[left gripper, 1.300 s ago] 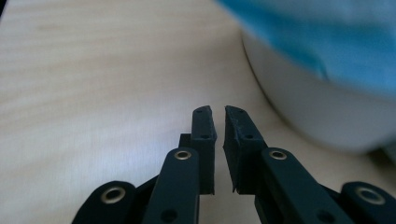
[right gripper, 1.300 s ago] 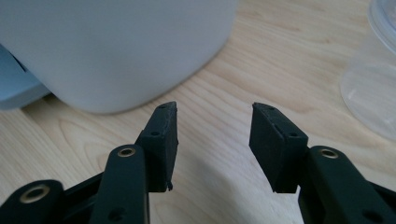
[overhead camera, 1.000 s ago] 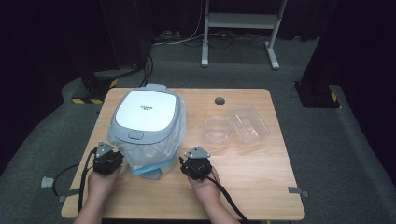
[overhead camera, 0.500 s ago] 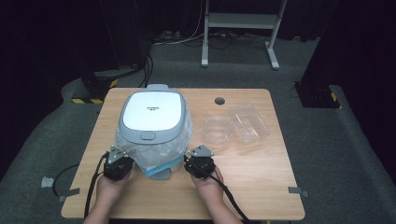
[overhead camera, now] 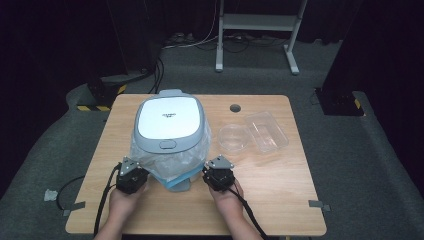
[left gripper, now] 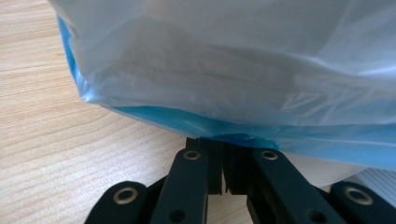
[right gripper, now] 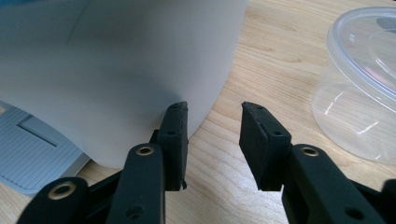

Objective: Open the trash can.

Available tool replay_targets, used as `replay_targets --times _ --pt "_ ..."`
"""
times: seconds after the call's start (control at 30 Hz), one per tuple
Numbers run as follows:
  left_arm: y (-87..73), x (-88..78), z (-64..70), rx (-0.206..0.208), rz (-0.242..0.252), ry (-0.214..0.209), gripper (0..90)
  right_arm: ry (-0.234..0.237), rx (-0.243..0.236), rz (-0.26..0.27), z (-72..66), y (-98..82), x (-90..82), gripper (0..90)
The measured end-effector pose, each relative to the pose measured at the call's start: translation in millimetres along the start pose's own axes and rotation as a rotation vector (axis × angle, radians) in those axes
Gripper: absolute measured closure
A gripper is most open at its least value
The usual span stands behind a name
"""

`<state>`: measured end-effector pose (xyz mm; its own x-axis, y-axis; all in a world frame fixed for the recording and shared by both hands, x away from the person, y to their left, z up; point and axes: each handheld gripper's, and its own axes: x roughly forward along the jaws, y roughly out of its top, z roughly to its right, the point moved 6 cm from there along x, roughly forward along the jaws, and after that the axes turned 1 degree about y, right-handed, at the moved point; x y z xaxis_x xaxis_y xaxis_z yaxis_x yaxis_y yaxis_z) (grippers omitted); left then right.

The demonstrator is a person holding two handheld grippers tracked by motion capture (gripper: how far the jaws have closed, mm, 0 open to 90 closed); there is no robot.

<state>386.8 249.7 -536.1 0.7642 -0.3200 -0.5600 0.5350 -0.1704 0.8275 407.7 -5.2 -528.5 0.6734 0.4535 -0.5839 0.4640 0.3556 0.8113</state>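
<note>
A white and grey rice cooker (overhead camera: pixel 170 122) stands on the wooden table (overhead camera: pixel 280 200), its lower part wrapped in a clear plastic bag with a blue edge (overhead camera: pixel 172 167). My left gripper (overhead camera: pixel 136 169) is at the bag's near left corner. In the left gripper view its jaws (left gripper: pixel 225 151) are shut on the blue edge of the bag (left gripper: pixel 233 70). My right gripper (overhead camera: pixel 214 167) is at the cooker's near right side. Its jaws (right gripper: pixel 215 126) have just been closing but still stand apart with only bare table between them; the left one is against the cooker's white wall (right gripper: pixel 116 70).
A round clear container (overhead camera: pixel 233 137) (right gripper: pixel 359 102) and a rectangular clear one (overhead camera: pixel 266 131) sit right of the cooker. A cable hole (overhead camera: pixel 235 108) is at the table's back. A pale ribbed piece (right gripper: pixel 32 154) lies under the cooker's front. Cables trail from both grippers.
Both grippers have shifted to the right along the cooker's front, the left one more. The cooker and bag have shifted a little to the right with them.
</note>
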Motion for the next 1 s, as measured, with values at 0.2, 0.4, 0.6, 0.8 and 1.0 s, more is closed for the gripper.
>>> replay_targets --times 0.2,0.4,0.6,0.8,1.0 --pt "1.4 2.6 -6.7 -0.001 -0.004 0.0 87.6 0.001 -0.008 -0.002 -2.9 1.8 2.4 59.3" --pt "-14.8 -12.8 -27.7 0.02 -0.033 0.063 70.7 -0.057 -0.006 0.07 32.3 9.1 -26.2 57.4" --pt "-36.4 -24.5 -46.6 0.047 -0.089 0.144 52.3 -0.209 0.102 0.07 116.3 7.0 -46.2 60.7" --pt "-48.1 -21.6 -53.5 -0.037 -0.104 0.109 44.2 -0.337 0.186 0.036 180.0 -6.0 -52.0 64.3" --pt "-48.9 -20.9 -50.9 -0.016 -0.111 0.103 41.6 -0.352 0.181 -0.011 193.3 -16.0 -48.7 66.1"
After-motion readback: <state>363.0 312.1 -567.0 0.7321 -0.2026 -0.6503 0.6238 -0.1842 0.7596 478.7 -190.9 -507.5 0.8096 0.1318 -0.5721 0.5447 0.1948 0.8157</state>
